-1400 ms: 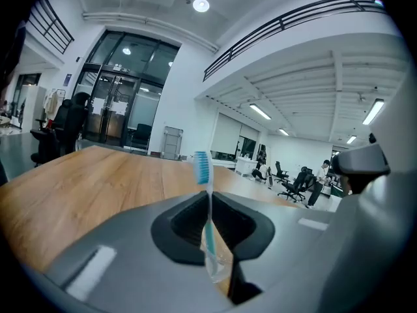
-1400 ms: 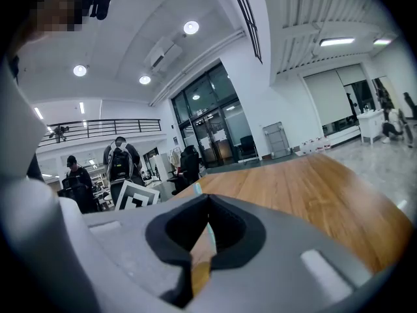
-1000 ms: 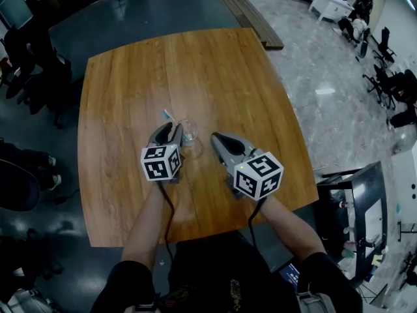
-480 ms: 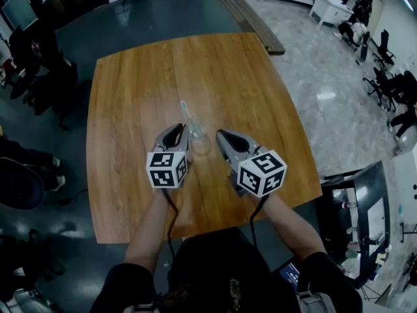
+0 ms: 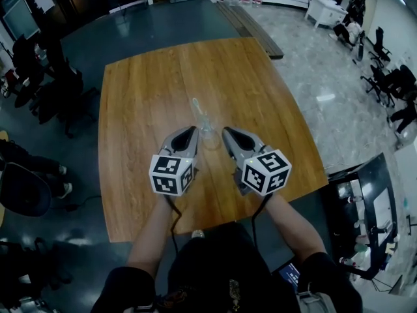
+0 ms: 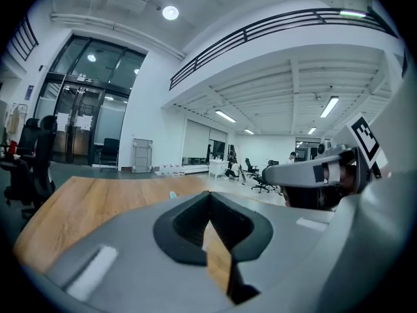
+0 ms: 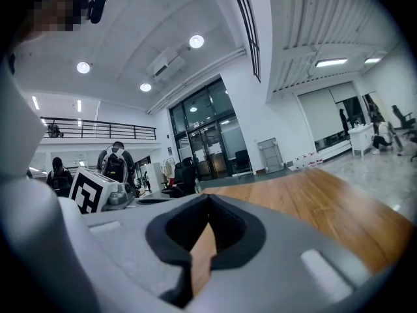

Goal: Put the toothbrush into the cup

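A clear cup [image 5: 208, 136] stands on the wooden table [image 5: 143, 96], between the tips of my two grippers. The pale toothbrush [image 5: 197, 111] stands in it and leans up and away to the left. Its teal tip [image 6: 172, 193] just shows over the jaws in the left gripper view. My left gripper [image 5: 190, 130] [image 6: 209, 195] hovers just left of the cup, shut, with nothing between its pads. At the cup's right, my right gripper [image 5: 228, 131] [image 7: 208, 198] is also shut and empty. In both gripper views the gripper bodies hide the cup.
The table's far half is bare wood. Office chairs [image 5: 45, 77] stand on the dark floor at the left. A dark monitor stand [image 5: 358, 207] sits off the table's right front corner, and wooden planks [image 5: 251, 21] lie beyond the far edge.
Both grippers have lifted and now sit on either side of the cup. The left gripper's jaws have closed on nothing. The toothbrush now stands steeper in the cup.
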### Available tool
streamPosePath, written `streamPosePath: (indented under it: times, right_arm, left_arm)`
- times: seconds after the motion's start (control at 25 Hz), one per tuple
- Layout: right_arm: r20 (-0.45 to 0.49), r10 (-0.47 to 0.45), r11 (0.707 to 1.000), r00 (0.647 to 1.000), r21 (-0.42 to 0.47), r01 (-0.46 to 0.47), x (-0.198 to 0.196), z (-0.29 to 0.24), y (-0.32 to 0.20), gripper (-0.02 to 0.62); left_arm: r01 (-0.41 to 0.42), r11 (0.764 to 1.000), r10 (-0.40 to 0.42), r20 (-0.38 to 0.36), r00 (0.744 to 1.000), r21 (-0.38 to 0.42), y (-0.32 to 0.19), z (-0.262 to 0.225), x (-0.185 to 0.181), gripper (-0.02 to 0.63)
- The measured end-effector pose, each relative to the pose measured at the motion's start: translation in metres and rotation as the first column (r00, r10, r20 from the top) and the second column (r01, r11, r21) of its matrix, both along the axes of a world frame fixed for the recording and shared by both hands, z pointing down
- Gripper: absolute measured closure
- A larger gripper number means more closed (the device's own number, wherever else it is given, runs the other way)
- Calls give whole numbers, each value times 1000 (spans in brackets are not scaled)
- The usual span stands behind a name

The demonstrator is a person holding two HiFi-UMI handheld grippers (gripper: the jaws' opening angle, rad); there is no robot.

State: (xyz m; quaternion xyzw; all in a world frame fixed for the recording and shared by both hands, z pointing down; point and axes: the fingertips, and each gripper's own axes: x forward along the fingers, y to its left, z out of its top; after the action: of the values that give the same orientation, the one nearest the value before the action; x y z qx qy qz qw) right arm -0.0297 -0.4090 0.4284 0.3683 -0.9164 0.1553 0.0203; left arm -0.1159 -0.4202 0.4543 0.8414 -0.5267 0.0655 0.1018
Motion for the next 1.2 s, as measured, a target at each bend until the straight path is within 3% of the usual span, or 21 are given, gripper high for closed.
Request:
streamPosePath:
  times: [0.2,0.44,0.84,1.2]
  right_arm:
    - [-10,57,998,998,36,-56,-7,-13,33,592]
    - [-7,78,993,997,93,-77,3,-30,78,592]
    - [19,-11,984,1000,176,7,30,-69,151,592]
    - [53,-79,976,995,205,67,88,-85,222,592]
  left_arm:
    - [-82,996,82,-12,997,30,33,-25,-4,598]
    - [-163,983,164,-7,986,87,79,-52,19,598]
    - [-93,989,94,-3,996,116,152,-73,50,598]
    - [-54,990,56,-11,998,130,228,-89,114,598]
